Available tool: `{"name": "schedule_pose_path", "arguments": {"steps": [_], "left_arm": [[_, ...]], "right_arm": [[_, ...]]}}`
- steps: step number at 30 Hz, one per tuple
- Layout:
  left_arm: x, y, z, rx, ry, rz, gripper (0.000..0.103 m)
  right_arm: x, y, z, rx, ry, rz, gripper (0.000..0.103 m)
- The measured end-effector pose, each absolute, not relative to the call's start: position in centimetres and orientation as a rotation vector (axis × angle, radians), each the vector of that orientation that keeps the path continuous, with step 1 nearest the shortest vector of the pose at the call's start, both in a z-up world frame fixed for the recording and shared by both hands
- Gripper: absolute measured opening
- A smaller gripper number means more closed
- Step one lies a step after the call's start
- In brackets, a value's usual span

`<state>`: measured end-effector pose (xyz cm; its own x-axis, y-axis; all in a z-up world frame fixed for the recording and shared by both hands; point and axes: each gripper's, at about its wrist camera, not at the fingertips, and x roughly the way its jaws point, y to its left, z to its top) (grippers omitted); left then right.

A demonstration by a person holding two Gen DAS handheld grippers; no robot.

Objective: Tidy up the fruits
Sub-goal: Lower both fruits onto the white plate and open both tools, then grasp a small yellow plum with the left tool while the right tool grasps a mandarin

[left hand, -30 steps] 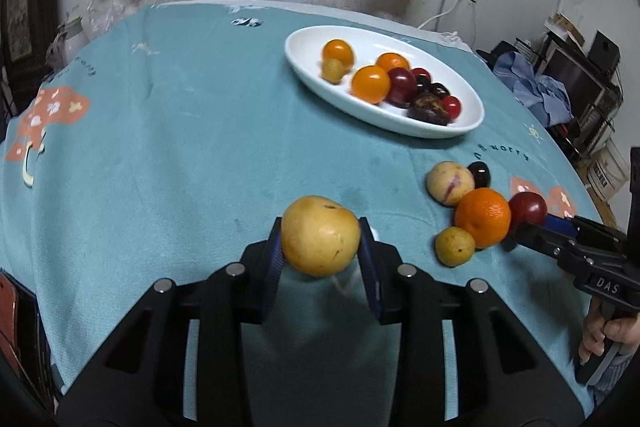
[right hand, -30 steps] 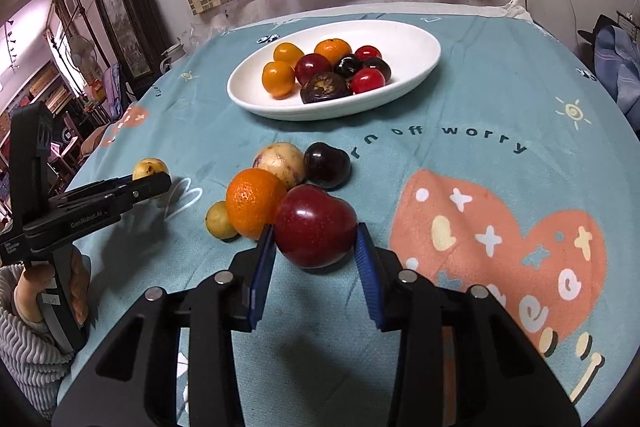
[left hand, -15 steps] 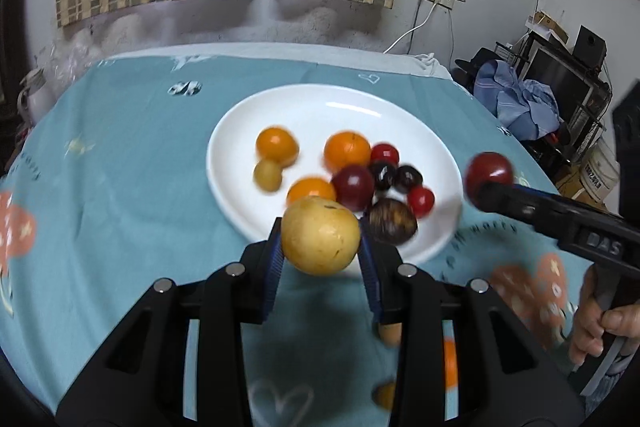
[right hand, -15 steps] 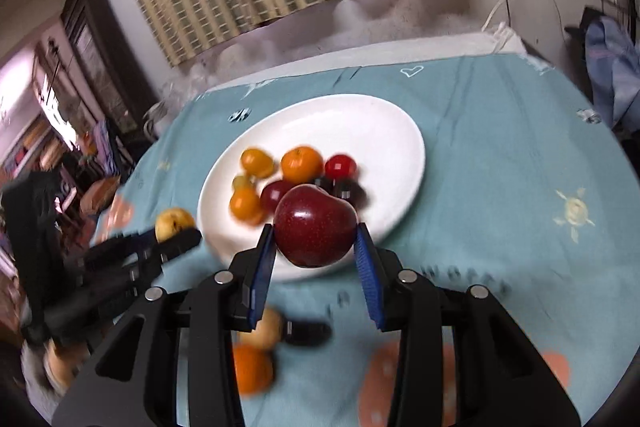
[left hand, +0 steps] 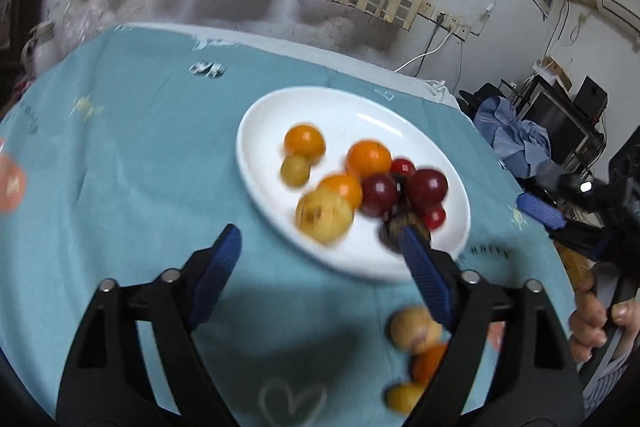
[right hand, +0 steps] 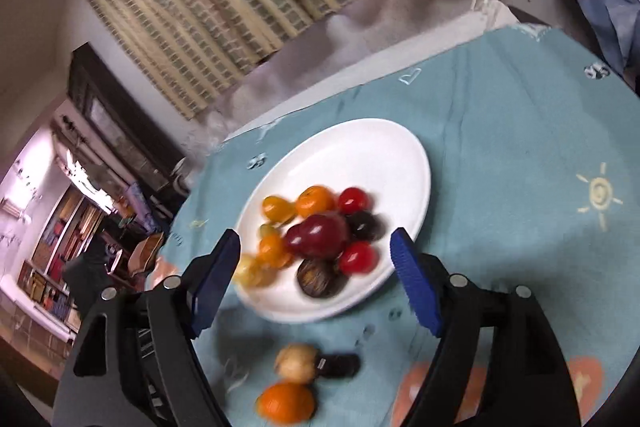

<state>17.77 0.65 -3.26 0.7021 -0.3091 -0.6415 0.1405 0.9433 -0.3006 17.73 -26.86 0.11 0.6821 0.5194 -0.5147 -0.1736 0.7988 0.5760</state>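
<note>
Yellow fruit: blurred, on white plate, just ahead of left gripper, whose jaws have just sprung wide, nothing between.
Red fruit: atop the plate's pile, beyond right gripper, likewise just opened, empty.

Counter covered by a teal printed cloth. Resting directly on it: a white oval plate of fruit, and nearer the viewer, a yellowish fruit, an orange and a dark plum.
</note>
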Motion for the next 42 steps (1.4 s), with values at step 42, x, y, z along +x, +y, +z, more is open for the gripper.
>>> {"name": "schedule_pose_path", "arguments": {"steps": [42], "left_arm": [[11.5, 0.9, -7.3, -0.087, 0.881, -0.175, 0.1]], "right_arm": [[10.8, -28.0, -5.1, 0.6, 0.876, 0.355, 0.095]]}}
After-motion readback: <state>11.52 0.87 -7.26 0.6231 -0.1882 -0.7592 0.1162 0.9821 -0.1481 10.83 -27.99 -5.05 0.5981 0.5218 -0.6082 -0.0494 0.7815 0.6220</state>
